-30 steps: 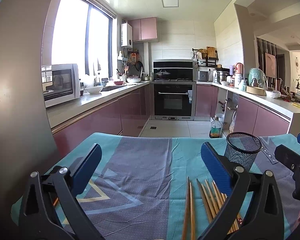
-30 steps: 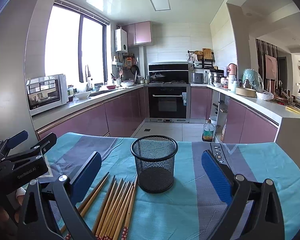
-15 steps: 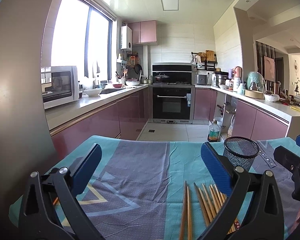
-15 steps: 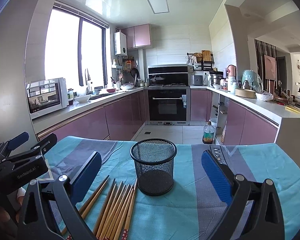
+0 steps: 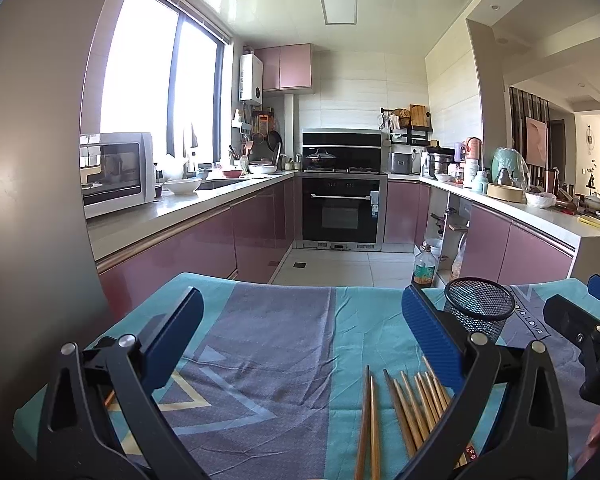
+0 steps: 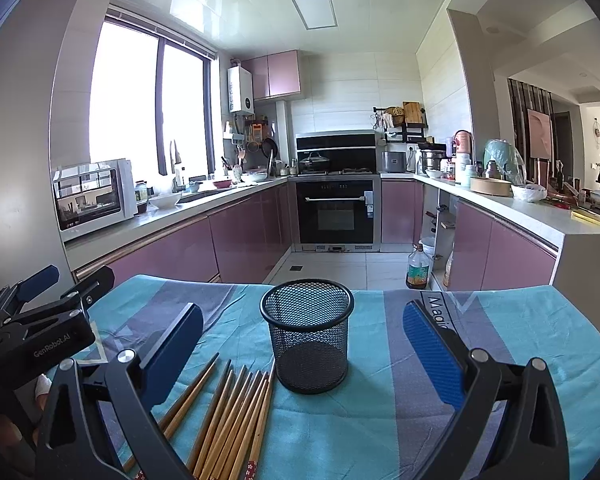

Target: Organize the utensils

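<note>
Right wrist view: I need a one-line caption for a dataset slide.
Open right gripper faces an empty black mesh cup, wooden chopsticks lying beside it on the teal tablecloth.

both views sit lower toward the tablecloth (image 6: 372,420).

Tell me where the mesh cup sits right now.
In the right wrist view the mesh cup stands upright mid-table on the tablecloth, just right of the chopsticks.

On the tablecloth (image 6: 380,432) before us, the mesh cup (image 6: 309,336) stands upright. The chopsticks (image 6: 236,412) lie just left of it, nearer us. Behind everything sits the oven (image 6: 336,210).
</note>
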A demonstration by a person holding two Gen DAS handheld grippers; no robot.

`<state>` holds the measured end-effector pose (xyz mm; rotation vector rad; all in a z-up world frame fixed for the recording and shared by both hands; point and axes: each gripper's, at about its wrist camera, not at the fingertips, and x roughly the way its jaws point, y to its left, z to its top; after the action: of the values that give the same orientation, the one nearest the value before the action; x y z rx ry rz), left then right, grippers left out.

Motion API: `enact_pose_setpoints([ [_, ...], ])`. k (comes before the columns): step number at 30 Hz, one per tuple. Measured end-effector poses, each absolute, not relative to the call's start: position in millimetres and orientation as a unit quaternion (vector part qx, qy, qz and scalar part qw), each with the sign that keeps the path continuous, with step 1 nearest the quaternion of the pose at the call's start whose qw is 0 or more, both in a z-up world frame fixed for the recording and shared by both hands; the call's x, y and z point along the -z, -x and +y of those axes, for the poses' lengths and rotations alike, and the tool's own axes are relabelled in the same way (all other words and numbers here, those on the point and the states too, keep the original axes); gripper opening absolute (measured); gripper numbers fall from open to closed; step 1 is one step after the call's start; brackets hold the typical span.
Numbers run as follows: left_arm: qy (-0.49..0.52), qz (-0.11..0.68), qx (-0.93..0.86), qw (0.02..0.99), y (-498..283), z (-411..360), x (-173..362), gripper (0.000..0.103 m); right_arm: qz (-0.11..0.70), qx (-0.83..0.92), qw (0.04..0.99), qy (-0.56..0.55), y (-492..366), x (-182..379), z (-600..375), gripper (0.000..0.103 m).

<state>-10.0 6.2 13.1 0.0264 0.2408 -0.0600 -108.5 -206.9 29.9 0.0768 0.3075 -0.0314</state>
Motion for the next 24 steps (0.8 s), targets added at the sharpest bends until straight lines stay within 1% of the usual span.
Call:
enact_pose_setpoints([
  [24, -0.011, 0.117, 0.030, 0.993, 9.3, 7.3, -15.2, 0.098, 0.148, 0.017, 0.988, -0.042, 109.1, -32.0, -207.9, 0.097],
])
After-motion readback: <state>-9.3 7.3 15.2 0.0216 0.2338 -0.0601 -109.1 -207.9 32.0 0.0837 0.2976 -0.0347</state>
